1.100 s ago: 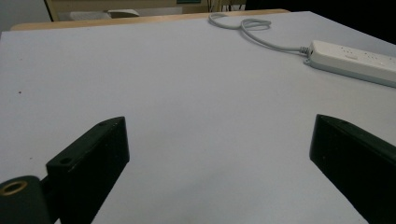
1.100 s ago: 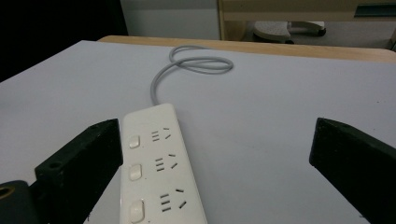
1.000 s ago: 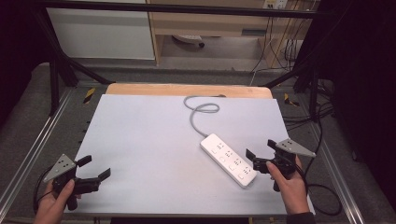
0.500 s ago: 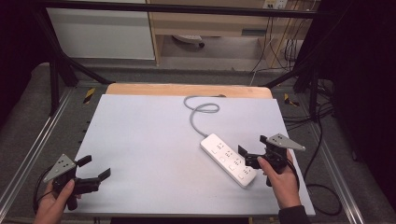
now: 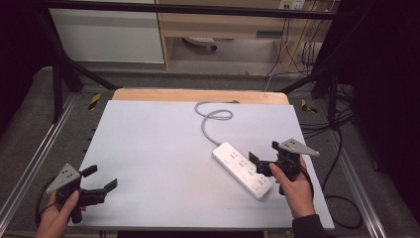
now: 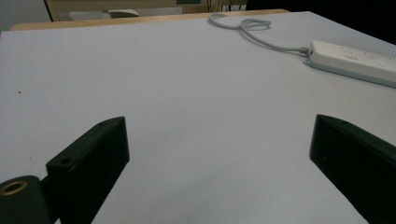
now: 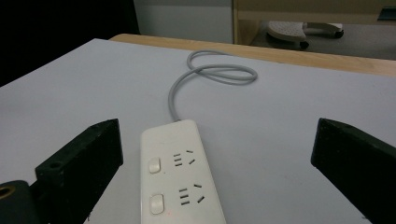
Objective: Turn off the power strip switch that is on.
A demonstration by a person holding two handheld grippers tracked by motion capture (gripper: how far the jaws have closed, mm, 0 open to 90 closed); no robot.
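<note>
Right gripper (image 5: 261,163): your jaws gape wide above the power strip (image 5: 242,169), gripping nothing.
Left gripper (image 5: 101,179): wide open, empty.

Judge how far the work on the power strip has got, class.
Early stage. Done: the right gripper, jaws open, is over the white power strip. In hand: lining up on it; nothing gripped. Left: closing on the strip. The left gripper waits open near the table corner.
</note>
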